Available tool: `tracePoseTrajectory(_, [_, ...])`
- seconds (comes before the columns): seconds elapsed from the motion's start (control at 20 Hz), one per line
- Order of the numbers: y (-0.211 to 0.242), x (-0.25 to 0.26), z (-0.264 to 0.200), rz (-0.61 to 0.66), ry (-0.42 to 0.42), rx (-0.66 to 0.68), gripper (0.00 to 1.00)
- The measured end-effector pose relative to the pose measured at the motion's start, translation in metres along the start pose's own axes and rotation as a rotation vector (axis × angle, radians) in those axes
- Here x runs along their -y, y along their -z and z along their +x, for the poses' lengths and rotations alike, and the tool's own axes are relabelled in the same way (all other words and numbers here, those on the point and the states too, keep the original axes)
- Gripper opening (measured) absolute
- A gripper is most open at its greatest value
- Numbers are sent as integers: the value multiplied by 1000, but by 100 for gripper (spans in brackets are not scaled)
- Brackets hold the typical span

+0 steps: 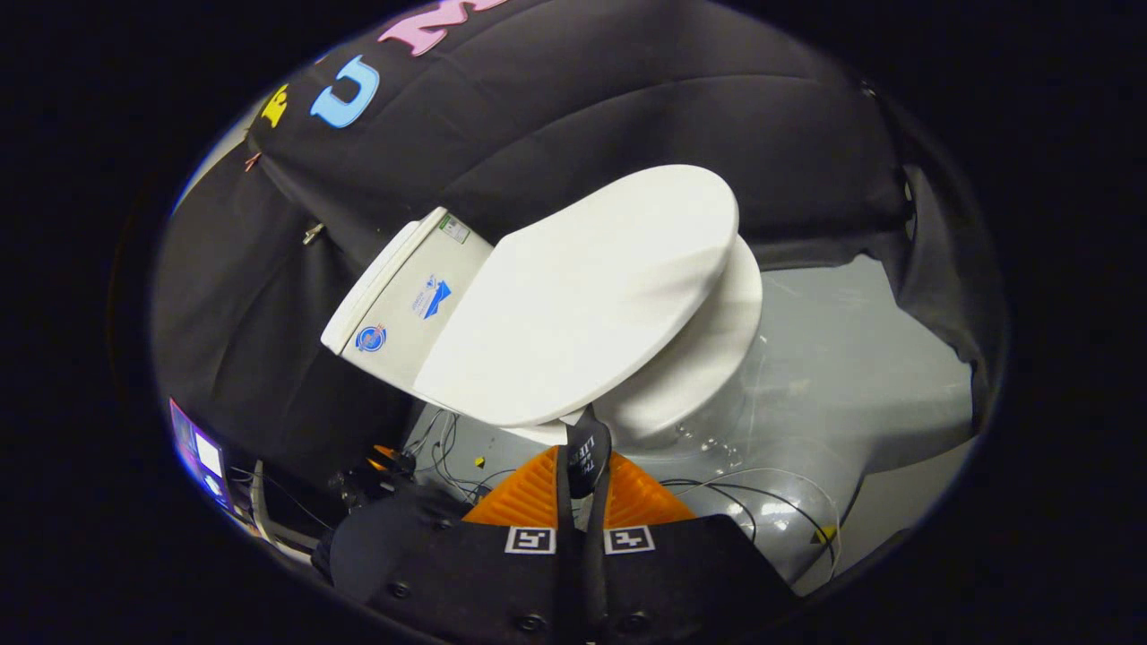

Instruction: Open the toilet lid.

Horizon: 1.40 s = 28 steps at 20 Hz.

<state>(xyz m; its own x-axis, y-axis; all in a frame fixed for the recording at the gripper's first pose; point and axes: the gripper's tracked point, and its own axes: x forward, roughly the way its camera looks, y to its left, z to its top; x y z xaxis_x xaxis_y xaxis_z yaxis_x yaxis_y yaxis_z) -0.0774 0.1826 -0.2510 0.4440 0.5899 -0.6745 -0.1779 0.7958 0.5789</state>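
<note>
A white toilet stands ahead of me, tilted in the gripper view, with its tank (pixel 403 287) to the left. Its white lid (pixel 582 296) is lifted a little off the seat and bowl (pixel 708 358), with a gap showing along the far rim. A black pull strap (pixel 583 445) hangs from the lid's near edge. My gripper (pixel 582 488) sits just under that edge, and both fingers are pressed together on the strap.
Grey floor (pixel 851 358) spreads to the right of the toilet. Loose cables (pixel 448 448) lie on the floor beside the toilet base. A lit screen (pixel 202 452) and dark equipment sit low at the left. Black cloth walls close in behind.
</note>
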Motion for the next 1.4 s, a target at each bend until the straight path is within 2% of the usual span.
tracePoseTrajectory(0.1, [-6,-8,-2,-89,18,21,5])
tracePoseTrajectory(0.35, [-33,-36,-25,-179,29,77,5])
tracePoseTrajectory(0.6, [-53,-70,-39,-342,50,153,5])
tracePoseTrajectory(1.4, [-110,-179,-58,-474,83,336,5])
